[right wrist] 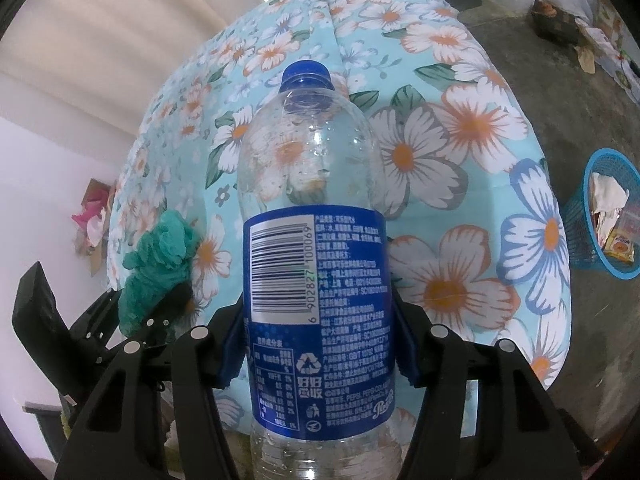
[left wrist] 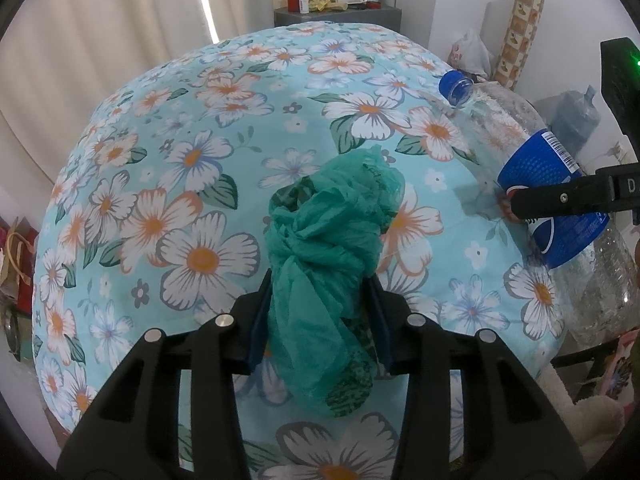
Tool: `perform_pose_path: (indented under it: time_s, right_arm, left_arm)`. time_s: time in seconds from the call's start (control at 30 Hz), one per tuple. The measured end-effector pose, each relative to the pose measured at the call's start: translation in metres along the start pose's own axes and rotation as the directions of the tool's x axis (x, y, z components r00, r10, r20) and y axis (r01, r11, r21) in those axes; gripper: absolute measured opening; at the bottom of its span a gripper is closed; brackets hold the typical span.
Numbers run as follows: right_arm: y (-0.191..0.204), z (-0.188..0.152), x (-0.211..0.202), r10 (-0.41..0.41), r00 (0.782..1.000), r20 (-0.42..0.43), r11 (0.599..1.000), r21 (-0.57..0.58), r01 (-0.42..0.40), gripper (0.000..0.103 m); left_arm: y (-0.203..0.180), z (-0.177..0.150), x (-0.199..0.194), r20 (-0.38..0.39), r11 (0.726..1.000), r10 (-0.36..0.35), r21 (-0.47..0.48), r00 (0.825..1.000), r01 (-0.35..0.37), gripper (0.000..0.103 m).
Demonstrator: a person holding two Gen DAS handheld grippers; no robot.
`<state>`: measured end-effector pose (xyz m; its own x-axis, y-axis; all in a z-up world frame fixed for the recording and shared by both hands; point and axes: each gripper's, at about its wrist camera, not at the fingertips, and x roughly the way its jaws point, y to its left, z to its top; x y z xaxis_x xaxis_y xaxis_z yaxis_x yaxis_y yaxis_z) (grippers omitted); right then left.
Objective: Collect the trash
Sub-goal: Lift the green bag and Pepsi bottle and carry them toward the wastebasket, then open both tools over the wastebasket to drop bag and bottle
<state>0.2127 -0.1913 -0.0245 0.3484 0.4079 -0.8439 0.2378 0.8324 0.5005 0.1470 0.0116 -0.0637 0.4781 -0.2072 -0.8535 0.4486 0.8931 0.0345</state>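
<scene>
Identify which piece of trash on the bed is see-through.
The plastic bottle with blue cap, between the right gripper's fingers; the green bag is opaque.

Left gripper (left wrist: 318, 320): angled steeply down, fingers (left wrist: 260, 320) clamped either side of its load.
Right gripper (right wrist: 318, 344): same downward tilt, fingers (right wrist: 230, 344) pinching what it holds.

The left wrist view looks steeply down along its own fingers onto the flowered bedspread (left wrist: 192, 152), very near it, facing a grey side table (left wrist: 336, 16) beyond the bedspread's far edge. The right wrist view looks down just as steeply from close above the bedspread (right wrist: 440, 152), with bare floor and a blue basket (right wrist: 580, 240) off its right edge. Both views share the bedspread, the green bag (left wrist: 324, 248) (right wrist: 160, 256) and the plastic bottle (left wrist: 556, 184) (right wrist: 316, 280).
</scene>
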Motion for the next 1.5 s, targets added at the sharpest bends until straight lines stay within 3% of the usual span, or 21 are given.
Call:
perform_pose_path:
  time_s: [0.3,0.53,0.7,0.8,0.93,1.0,1.07,1.17,1.3,1.37,1.43,1.5]
  right_arm:
    - [-0.009,-0.004,-0.016,0.085,0.995,0.059,0.995,0.048,-0.088,0.058]
    - [-0.036,-0.01,-0.051,0.203,0.966,0.161,0.971,0.098,-0.22,0.058]
    - [-0.068,-0.023,-0.098,0.204,0.935,0.291,0.958,0.138,-0.252,0.058]
    - [-0.097,-0.037,-0.128,0.174,0.912,0.372,0.949,0.182,-0.255,0.058]
    - [-0.151,-0.064,-0.164,0.079,0.881,0.467,0.925,0.295,-0.24,0.058]
    - [-0.191,-0.082,-0.178,0.009,0.867,0.499,0.892,0.388,-0.232,0.058]
    - [-0.222,-0.096,-0.184,-0.051,0.859,0.51,0.862,0.457,-0.22,0.058]
    - [-0.27,-0.108,-0.184,-0.107,0.858,0.502,0.813,0.542,-0.215,0.058]
    - [-0.33,-0.114,-0.166,-0.147,0.875,0.461,0.748,0.63,-0.206,0.058]
    - [-0.359,-0.109,-0.155,-0.156,0.887,0.435,0.721,0.664,-0.199,0.058]
    - [-0.382,-0.101,-0.145,-0.163,0.896,0.413,0.699,0.689,-0.19,0.058]
    - [-0.403,-0.092,-0.137,-0.16,0.903,0.4,0.692,0.697,-0.187,0.058]
  left_arm:
    - [0.009,0.0,-0.01,0.043,0.999,-0.035,-0.024,0.998,0.037,0.038]
    - [0.002,0.022,-0.028,0.093,0.995,-0.101,0.01,0.991,0.1,0.038]
    - [-0.033,0.055,-0.044,0.127,0.976,-0.208,0.092,0.97,0.197,0.038]
    - [-0.067,0.079,-0.05,0.123,0.947,-0.303,0.152,0.945,0.283,0.038]
    - [-0.124,0.11,-0.047,0.06,0.886,-0.434,0.209,0.899,0.414,0.038]
    - [-0.161,0.128,-0.036,-0.011,0.848,-0.493,0.219,0.87,0.483,0.038]
    - [-0.206,0.143,-0.017,-0.121,0.794,-0.55,0.233,0.826,0.562,0.038]
    - [-0.268,0.158,0.014,-0.227,0.77,-0.532,0.271,0.816,0.578,0.038]
    - [-0.337,0.17,0.06,-0.325,0.754,-0.509,0.278,0.797,0.595,0.039]
    - [-0.369,0.175,0.084,-0.361,0.755,-0.499,0.264,0.788,0.6,0.039]
    - [-0.399,0.182,0.112,-0.409,0.754,-0.496,0.236,0.766,0.613,0.039]
    - [-0.426,0.189,0.135,-0.428,0.764,-0.476,0.233,0.768,0.602,0.039]
